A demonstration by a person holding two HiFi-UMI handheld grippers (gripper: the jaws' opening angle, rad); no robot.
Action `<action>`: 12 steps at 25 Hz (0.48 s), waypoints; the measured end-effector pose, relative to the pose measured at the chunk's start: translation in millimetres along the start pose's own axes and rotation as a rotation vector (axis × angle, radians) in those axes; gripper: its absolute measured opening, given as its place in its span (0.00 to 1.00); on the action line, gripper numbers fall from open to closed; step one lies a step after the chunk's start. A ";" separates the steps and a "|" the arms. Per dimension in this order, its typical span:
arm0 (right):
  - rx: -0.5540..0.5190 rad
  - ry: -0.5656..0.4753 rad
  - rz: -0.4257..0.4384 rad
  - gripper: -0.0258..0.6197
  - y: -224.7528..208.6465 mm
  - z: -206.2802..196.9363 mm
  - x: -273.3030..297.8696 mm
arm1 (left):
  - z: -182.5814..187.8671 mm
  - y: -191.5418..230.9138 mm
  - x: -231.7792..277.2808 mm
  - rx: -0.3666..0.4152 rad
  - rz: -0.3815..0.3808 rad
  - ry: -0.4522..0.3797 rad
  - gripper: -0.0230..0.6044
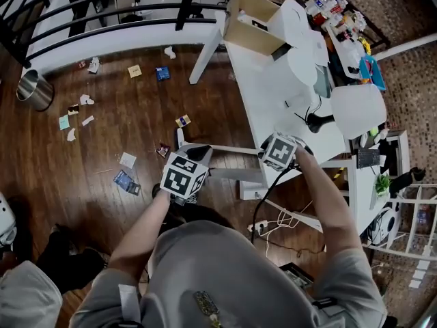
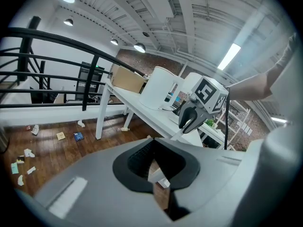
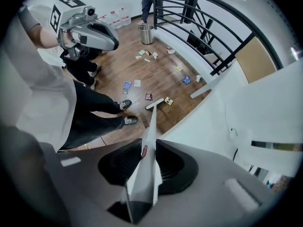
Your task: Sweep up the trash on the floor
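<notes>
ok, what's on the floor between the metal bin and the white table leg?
Paper scraps, a yellow note and a blue packet; the head view shows them.

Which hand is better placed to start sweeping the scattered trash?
Right: the right tool grips the broom handle, its head on the floor beside wrappers. The left tool is shut, apart from it.

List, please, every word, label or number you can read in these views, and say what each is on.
None readable.
On the marker cubes: square patterns only, no letters.
On the floor litter: print too small.
On the table packages: labels blurred.
On the white handle: a red mark, illegible.
</notes>
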State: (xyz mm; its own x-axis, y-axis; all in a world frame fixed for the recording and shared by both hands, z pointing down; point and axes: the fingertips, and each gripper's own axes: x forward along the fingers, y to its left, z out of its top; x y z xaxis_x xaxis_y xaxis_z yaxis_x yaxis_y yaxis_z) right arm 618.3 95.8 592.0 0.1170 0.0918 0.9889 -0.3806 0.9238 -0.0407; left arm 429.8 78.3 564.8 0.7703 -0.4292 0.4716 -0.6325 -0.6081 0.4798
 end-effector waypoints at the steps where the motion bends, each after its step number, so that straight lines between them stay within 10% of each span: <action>1: -0.006 0.007 0.011 0.18 1.3 0.2 1.4 | -0.9 1.1 -0.3 -0.001 0.002 0.002 0.05; 12: 0.019 0.062 0.047 0.20 1.5 -5.5 10.8 | -5.0 3.3 5.0 -0.016 0.000 0.008 0.05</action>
State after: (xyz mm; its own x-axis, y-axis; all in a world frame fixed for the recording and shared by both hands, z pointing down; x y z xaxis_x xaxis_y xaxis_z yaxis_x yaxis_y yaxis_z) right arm 624.0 100.2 601.9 0.1555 0.1581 0.9751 -0.4042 0.9109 -0.0832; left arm 431.2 77.5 572.4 0.7698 -0.4234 0.4776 -0.6336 -0.5972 0.4918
